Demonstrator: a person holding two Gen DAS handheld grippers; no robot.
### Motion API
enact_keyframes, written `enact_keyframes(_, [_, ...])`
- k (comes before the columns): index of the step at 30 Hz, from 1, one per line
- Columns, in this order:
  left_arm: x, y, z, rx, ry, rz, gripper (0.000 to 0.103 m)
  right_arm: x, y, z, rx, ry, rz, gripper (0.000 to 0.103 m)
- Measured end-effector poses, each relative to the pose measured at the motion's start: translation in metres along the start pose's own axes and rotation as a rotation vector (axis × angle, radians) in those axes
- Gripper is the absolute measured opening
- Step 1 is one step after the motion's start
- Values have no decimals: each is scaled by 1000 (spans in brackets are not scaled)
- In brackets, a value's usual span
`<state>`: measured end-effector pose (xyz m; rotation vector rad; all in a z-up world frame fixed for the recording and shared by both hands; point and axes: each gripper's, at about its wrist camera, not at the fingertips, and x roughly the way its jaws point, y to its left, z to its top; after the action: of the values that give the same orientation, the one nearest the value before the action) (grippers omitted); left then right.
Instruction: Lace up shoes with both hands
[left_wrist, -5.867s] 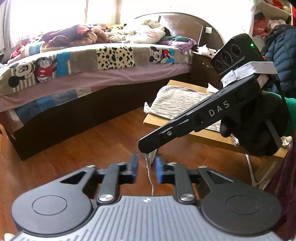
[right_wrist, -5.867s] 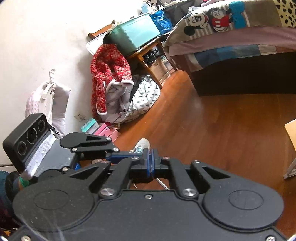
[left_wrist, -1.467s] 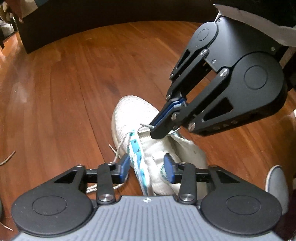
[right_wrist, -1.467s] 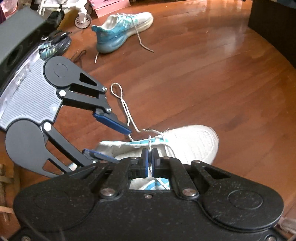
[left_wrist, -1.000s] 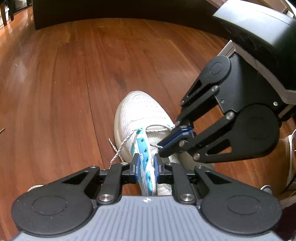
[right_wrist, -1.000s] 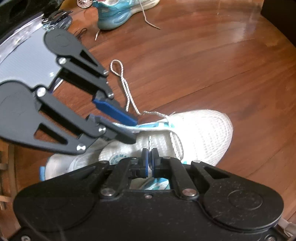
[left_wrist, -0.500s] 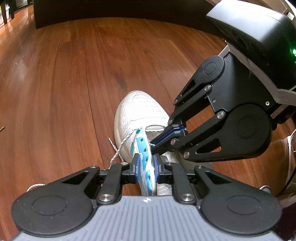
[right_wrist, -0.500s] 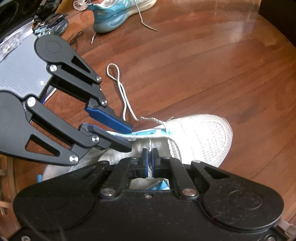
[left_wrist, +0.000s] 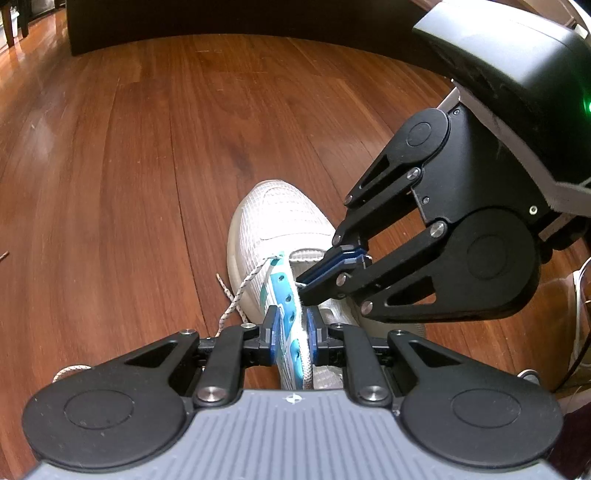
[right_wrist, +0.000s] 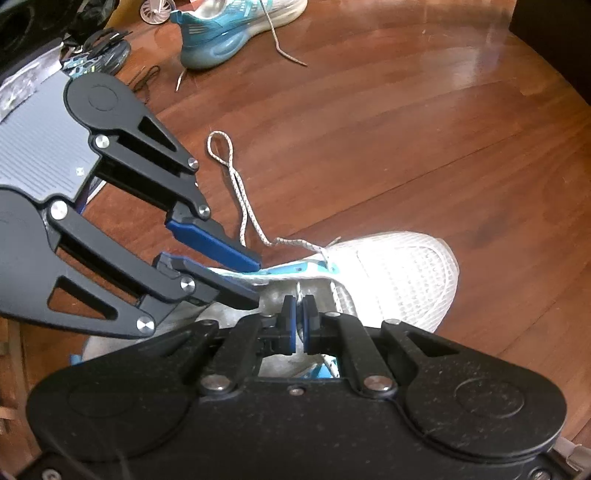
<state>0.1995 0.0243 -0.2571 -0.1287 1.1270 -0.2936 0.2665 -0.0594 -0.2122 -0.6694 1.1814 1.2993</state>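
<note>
Left wrist view: the left gripper, low centre, has closed since a second and a half ago and now clamps the white sneaker's blue eyelet strip, steadying it. Right wrist view: the right gripper stays pinched on the lace end – lined up, seemingly, for threading an eyelet.

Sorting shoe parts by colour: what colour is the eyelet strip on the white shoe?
Turquoise with white edging; the eyelet strip shows best in the left wrist view.
</note>
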Motion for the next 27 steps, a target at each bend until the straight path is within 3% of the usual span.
enact_keyframes(13, [-3, -8, 1, -19, -1, -4, 14, -8, -6, -4, 29, -56, 10, 2])
enact_keyframes(20, [-5, 1, 3, -46, -1, -46, 14, -7, 0, 0, 0, -74, -6, 2])
enact_keyframes(24, [-19, 26, 4, -175, -57, -118, 18, -7, -3, -2, 18, -81, 4, 2])
enact_keyframes(27, [-23, 47, 3, -321, -95, -129, 18, -7, -2, -2, 19, -84, 2, 2])
